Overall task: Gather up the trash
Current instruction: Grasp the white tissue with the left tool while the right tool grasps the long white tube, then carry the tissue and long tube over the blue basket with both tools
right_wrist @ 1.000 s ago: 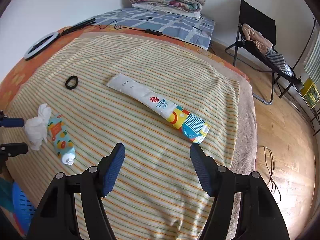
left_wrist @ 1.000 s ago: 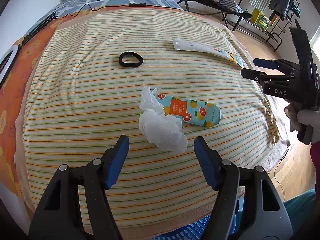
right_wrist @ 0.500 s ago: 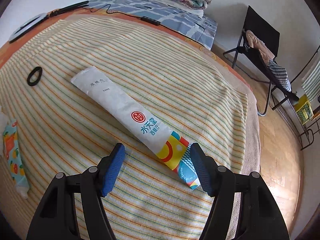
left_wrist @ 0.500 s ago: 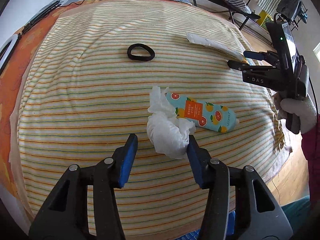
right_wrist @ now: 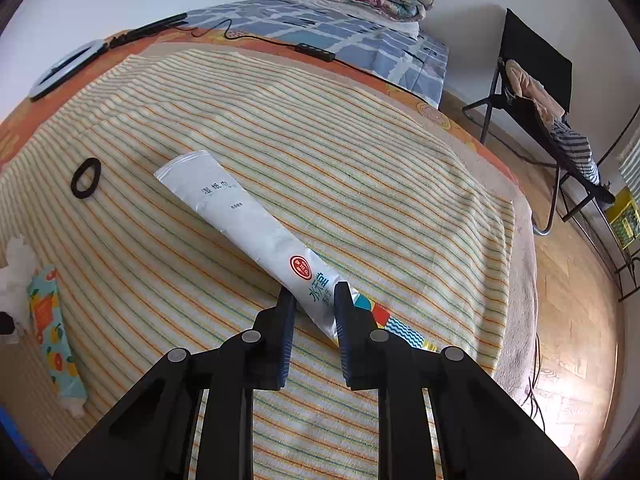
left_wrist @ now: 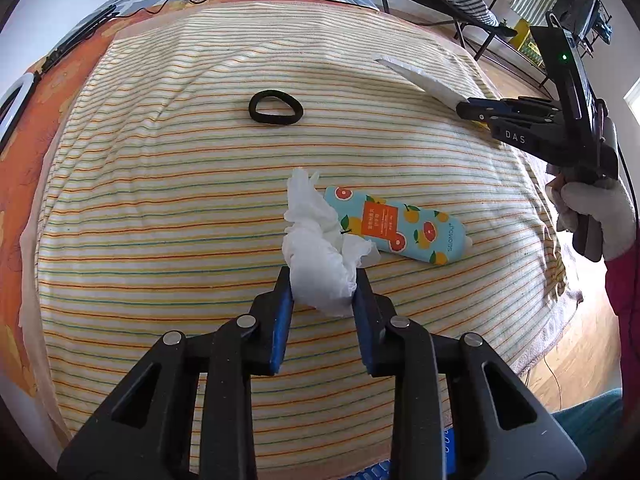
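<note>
left gripper pinches crumpled tissue | right gripper clamps wet-wipe packet | both on striped blanket over bed | fruit-print tube touches tissue | hair tie apart | folding chair beyond

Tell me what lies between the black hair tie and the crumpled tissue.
Nothing but bare striped blanket: in the left wrist view, the hair tie sits apart from the tissue, with no object between them.

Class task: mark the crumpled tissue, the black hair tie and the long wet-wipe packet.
crumpled tissue (left_wrist: 318,258): left wrist view, its bunched middle.
black hair tie (left_wrist: 275,108): left wrist view, lower band.
wet-wipe packet (right_wrist: 240,216): right wrist view, white middle.
</note>
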Motion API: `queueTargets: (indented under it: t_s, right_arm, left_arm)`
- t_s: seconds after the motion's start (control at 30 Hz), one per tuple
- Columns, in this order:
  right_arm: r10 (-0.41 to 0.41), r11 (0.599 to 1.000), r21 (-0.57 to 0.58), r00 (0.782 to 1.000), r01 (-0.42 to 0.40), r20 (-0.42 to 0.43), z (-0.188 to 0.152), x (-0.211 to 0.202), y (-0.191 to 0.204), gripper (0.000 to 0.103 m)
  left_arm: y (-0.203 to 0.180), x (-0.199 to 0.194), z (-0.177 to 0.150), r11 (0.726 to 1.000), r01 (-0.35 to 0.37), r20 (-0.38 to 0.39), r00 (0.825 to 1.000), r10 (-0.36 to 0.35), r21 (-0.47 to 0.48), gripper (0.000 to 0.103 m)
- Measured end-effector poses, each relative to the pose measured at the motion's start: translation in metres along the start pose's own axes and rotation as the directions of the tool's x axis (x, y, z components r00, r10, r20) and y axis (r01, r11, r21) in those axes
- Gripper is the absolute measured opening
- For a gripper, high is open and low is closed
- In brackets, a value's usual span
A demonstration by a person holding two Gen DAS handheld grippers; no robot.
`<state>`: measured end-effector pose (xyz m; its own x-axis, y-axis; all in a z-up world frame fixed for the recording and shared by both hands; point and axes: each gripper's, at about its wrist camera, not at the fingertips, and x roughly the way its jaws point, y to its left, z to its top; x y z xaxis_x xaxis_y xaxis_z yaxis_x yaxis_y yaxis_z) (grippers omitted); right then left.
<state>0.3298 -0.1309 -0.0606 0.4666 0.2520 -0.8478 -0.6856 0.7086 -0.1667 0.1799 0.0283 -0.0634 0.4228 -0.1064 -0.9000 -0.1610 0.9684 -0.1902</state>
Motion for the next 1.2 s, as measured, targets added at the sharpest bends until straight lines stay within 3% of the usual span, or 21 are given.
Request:
queueTargets:
  t_s: [0.23, 0.57, 0.93, 1.2]
  right_arm:
    - [0.027, 0.998, 0.062, 1.000, -0.028, 0.015, -0.002, -0.012, -0.009, 0.005]
    - [0.081, 0.985, 0.151, 0.995, -0.088, 0.054, -0.009, -0.039, -0.011, 0.004]
    - [0.169, 0.968, 0.163, 0.975, -0.191, 0.141, -0.025, -0.105, 0.021, 0.004]
    - [0.221, 0.957, 0.150, 0.959, -0.249, 0.178, -0.052, -0.153, 0.057, 0.004]
  left_arm:
    - [0.003, -0.007, -0.001, 1.000, -0.004, 0.022, 1.000, 0.004, -0.004, 0.022]
    - [0.005, -0.029, -0.006, 1.000, 0.003, 0.065, 0.998, -0.003, -0.004, 0.020]
    - [0.005, -0.060, -0.022, 1.000, 0.009, 0.115, 0.993, -0.009, 0.008, 0.020]
    - [-0.002, -0.088, -0.050, 0.999, 0.006, 0.153, 0.988, -0.015, 0.053, 0.020]
